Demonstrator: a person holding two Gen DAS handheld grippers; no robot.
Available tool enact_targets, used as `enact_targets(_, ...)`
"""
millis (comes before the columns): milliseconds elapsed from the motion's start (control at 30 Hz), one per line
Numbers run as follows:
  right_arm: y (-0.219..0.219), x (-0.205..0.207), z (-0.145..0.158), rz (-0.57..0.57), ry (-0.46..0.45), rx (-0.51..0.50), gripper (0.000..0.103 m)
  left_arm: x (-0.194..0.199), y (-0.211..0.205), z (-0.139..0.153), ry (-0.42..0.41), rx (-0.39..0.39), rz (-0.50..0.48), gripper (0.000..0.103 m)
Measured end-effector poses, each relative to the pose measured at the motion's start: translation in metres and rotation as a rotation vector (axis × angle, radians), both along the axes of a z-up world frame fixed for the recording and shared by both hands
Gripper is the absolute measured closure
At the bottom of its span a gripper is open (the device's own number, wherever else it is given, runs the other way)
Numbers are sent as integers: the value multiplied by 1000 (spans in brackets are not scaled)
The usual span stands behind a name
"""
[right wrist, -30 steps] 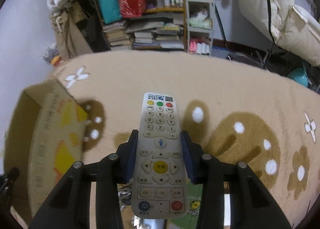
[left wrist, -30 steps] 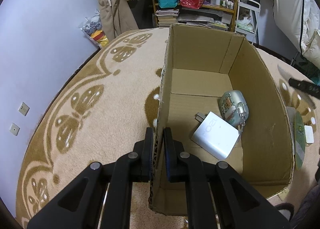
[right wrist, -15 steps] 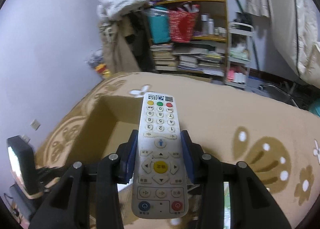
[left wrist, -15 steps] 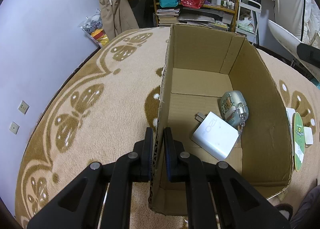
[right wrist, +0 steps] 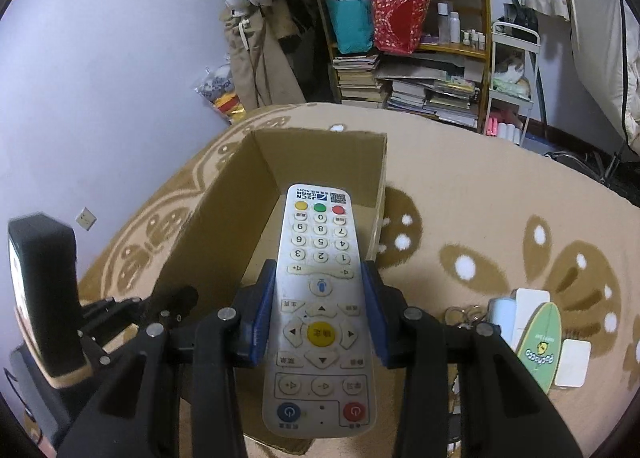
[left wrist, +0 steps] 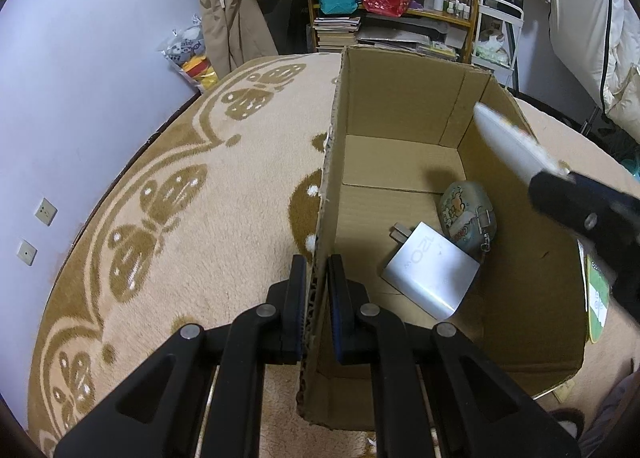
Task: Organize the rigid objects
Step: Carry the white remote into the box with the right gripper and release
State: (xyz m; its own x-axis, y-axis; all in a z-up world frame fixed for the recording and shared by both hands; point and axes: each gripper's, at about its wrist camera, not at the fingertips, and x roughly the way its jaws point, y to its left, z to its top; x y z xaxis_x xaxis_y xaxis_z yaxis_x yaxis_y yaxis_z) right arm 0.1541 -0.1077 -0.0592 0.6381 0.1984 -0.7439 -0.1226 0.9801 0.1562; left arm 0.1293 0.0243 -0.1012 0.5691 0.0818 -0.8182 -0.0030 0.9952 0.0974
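An open cardboard box (left wrist: 404, 105) (right wrist: 320, 145) stands on the patterned carpet. My left gripper (left wrist: 317, 272) is shut on the box's left wall near its front corner. On the box floor lie a white charger (left wrist: 430, 274) and a small green tin with a keyring (left wrist: 466, 215). My right gripper (right wrist: 320, 298) is shut on a white remote control (right wrist: 320, 310), buttons up, hovering over the box opening. From the left wrist view the remote (left wrist: 512, 141) pokes in over the box's right wall, with the right gripper (left wrist: 556, 193) around it.
A green oval card (right wrist: 538, 346), white cards (right wrist: 572, 362) and a key ring (right wrist: 464, 316) lie on the carpet to the right of the box. A crowded bookshelf (right wrist: 408, 37) and hanging clothes stand behind. Purple wall to the left.
My right gripper has swung left with the remote, from over bare carpet to above the box. In the left wrist view the remote has come in over the box's right wall. The left gripper has stayed put.
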Motion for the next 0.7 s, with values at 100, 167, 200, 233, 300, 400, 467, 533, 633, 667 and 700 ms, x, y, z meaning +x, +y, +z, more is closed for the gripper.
enact_targets(100, 4, -1, 1, 17, -16, -12, 59, 0, 1, 0, 1, -8, 4, 93)
enact_targets(167, 7, -3, 2, 27, -27, -6, 59, 1, 2, 0, 1, -6, 3, 93)
enact_targets(200, 10, -4, 3, 42, -43, -16, 62, 0, 2, 0, 1, -5, 3, 93)
enact_targets(233, 13, -4, 5, 59, -54, -18, 78, 1, 2, 0, 3, -7, 2, 93)
enact_targets(300, 19, -5, 8, 74, -62, -34, 91, 2, 3, 0, 6, -9, 2, 93)
enact_targets(400, 23, -5, 7, 85, -59, -32, 91, 2, 4, -1, 13, -14, 6, 93)
enact_targets(467, 23, -5, 6, 85, -58, -30, 91, 2, 6, -2, 17, -19, 6, 93)
enact_targets(533, 22, -5, 6, 83, -56, -29, 91, 2, 6, -3, 20, -23, 5, 94)
enact_targets(633, 14, -6, 8, 65, -54, -6, 90, 2, 5, -3, 20, -19, 6, 93)
enact_targets(667, 11, -5, 10, 57, -53, 0, 90, 3, 5, -3, 19, -18, 5, 93)
enact_targets(700, 5, -4, 10, 49, -51, 4, 89, 3, 5, -4, 21, -17, 5, 93)
